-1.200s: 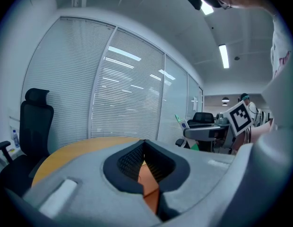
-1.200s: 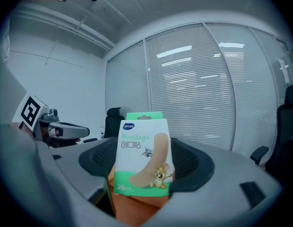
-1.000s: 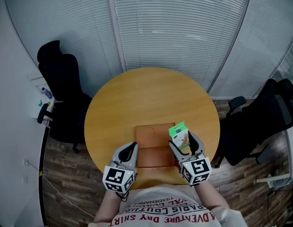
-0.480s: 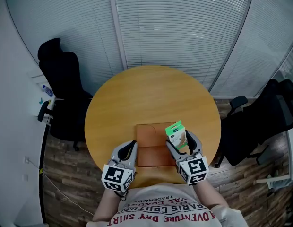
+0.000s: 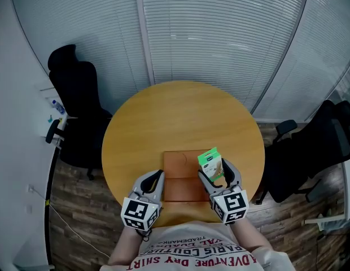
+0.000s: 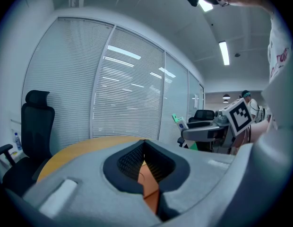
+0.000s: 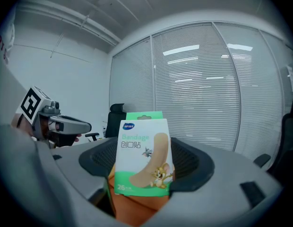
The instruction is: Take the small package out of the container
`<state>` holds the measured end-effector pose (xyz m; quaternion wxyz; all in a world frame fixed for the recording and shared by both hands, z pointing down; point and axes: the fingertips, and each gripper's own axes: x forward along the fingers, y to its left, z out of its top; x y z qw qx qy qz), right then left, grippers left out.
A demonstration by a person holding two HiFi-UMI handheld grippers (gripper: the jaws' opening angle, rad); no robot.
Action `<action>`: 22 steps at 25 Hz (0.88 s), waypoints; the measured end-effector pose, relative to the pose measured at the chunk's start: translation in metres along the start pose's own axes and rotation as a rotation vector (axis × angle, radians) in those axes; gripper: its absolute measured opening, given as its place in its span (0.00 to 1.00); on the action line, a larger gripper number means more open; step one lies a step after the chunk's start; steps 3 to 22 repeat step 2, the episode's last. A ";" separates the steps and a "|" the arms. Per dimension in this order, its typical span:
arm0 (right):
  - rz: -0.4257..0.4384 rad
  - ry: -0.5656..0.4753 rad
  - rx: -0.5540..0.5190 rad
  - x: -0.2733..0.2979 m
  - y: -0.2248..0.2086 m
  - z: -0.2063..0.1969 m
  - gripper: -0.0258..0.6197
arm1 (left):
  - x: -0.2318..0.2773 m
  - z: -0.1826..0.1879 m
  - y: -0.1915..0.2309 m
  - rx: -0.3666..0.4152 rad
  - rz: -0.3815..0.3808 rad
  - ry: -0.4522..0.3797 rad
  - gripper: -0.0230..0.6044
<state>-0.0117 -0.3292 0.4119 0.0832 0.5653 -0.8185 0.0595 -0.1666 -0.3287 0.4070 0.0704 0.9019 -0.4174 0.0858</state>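
Looking down from above, the right gripper (image 5: 216, 171) has its jaws pinching the small package (image 5: 210, 160). It stands upright between them, green top poking out past the jaw tips, right over the right edge of the flat orange container (image 5: 180, 176) on the round desk (image 5: 175, 117). You can't read the box from up there though. The right gripper view is the one that shows its front: a green and white bandage box with a cartoon cat and mouse, a jaw on either side and the container's orange just below the jaws. The left gripper (image 5: 157, 178) sits at the container's near left corner. Its own view shows its jaws pressed together at the tips with nothing in them, only a sliver of orange under them. That view also catches the package edge-on, off to the right of the left jaws.
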 end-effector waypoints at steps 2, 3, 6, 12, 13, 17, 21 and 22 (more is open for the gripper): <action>0.000 -0.003 0.001 0.001 0.000 0.001 0.59 | 0.000 0.000 0.001 0.001 0.002 0.001 0.05; 0.000 -0.003 0.001 0.001 0.000 0.001 0.59 | 0.000 0.000 0.001 0.001 0.002 0.001 0.05; 0.000 -0.003 0.001 0.001 0.000 0.001 0.59 | 0.000 0.000 0.001 0.001 0.002 0.001 0.05; 0.000 -0.003 0.001 0.001 0.000 0.001 0.59 | 0.000 0.000 0.001 0.001 0.002 0.001 0.05; 0.000 -0.003 0.001 0.001 0.000 0.001 0.59 | 0.000 0.000 0.001 0.001 0.002 0.001 0.05; 0.000 -0.003 0.001 0.001 0.000 0.001 0.59 | 0.000 0.000 0.001 0.001 0.002 0.001 0.05; 0.000 -0.003 0.001 0.001 0.000 0.001 0.59 | 0.000 0.000 0.001 0.001 0.002 0.001 0.05; 0.000 -0.003 0.001 0.001 0.000 0.001 0.59 | 0.000 0.000 0.001 0.001 0.002 0.001 0.05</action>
